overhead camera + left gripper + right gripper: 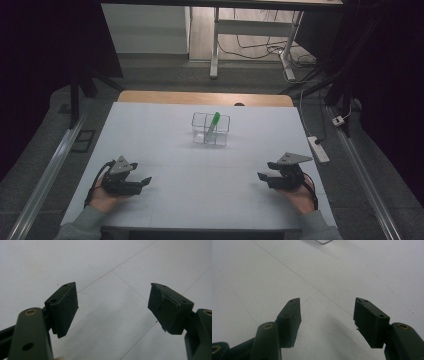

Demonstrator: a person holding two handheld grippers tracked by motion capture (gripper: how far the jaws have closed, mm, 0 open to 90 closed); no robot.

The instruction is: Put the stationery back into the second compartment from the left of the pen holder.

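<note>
Both grippers rest empty, jaws apart, on the white counter [165, 145].
The green marker [213, 123] leans in a clear plastic divided box [210, 129], ahead between left gripper [142, 181] and right gripper [264, 174].

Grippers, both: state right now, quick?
Left gripper: open, holding nothing, above the white table sheet.
Right gripper: open, holding nothing.

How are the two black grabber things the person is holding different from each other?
The left gripper sits at the table's left side with its jaws pointing right; the right gripper sits at the right side with its jaws pointing left. The left gripper's jaws stand wider apart in its own view than the right gripper's do in its view. What they share: both are black, open, holding nothing, each with a grey plate on top, near the front edge of the white table.
</note>
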